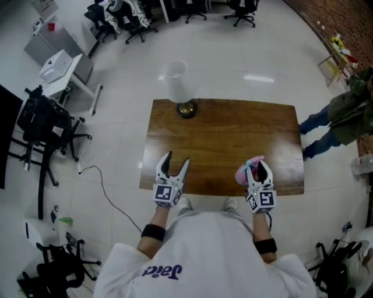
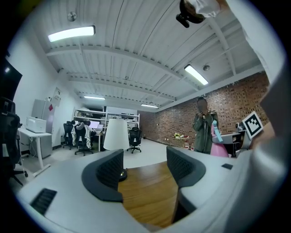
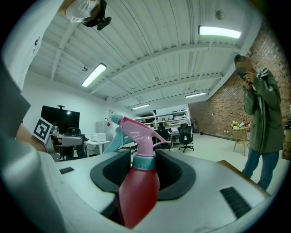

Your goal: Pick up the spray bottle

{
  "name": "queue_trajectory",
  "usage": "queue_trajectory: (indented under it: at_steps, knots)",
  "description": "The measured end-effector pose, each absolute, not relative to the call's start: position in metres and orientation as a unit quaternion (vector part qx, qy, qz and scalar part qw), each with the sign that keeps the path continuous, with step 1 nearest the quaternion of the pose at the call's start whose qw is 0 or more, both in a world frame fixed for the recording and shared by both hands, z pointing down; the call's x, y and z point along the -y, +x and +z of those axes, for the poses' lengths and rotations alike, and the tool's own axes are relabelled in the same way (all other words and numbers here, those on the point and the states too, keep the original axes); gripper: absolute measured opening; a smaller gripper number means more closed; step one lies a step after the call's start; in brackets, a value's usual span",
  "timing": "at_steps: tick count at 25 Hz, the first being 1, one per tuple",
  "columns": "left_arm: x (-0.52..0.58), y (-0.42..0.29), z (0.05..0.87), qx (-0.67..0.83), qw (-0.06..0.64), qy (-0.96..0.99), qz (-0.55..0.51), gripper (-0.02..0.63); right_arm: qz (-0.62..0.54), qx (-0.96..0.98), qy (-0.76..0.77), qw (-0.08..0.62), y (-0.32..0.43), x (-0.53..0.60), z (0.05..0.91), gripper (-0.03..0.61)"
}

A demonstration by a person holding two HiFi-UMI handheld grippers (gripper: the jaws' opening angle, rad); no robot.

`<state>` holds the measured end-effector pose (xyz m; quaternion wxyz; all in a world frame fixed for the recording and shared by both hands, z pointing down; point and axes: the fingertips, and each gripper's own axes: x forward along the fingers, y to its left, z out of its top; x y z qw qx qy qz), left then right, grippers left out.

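You stand in an open-plan office or lab workspace, at the near edge of a wooden table (image 1: 233, 139) on a glossy white tiled floor (image 1: 245, 58). Beyond the table's far side, black swivel office chairs (image 1: 125, 23) cluster around desks. Left of the table sits a white desk (image 1: 73, 84) carrying a white printer-like machine (image 1: 56, 65). Right of the table runs a brick wall (image 1: 326, 17). Above it, strip lights (image 2: 72, 32) line a ribbed white ceiling (image 2: 136, 50).
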<state>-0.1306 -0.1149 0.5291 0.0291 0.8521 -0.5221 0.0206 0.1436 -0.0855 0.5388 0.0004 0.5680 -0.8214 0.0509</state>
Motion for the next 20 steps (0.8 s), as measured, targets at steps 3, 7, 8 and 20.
queue_trajectory:
  at_steps: [3, 7, 8, 20]
  knots:
    - [0.117, -0.131, 0.527, 0.524, 0.026, 0.851, 0.018, 0.279, 0.051, 0.818, 0.573, 0.006, 0.145, 0.087, 0.541, 0.172]
    - [0.119, -0.133, 0.528, 0.525, 0.024, 0.850, 0.019, 0.279, 0.044, 0.814, 0.579, 0.005, 0.148, 0.089, 0.539, 0.172]
    - [0.120, -0.133, 0.527, 0.525, 0.024, 0.850, 0.019, 0.279, 0.042, 0.814, 0.580, 0.002, 0.149, 0.090, 0.537, 0.172]
    - [0.129, -0.135, 0.528, 0.529, 0.012, 0.848, 0.024, 0.279, 0.024, 0.809, 0.588, 0.005, 0.157, 0.099, 0.529, 0.172]
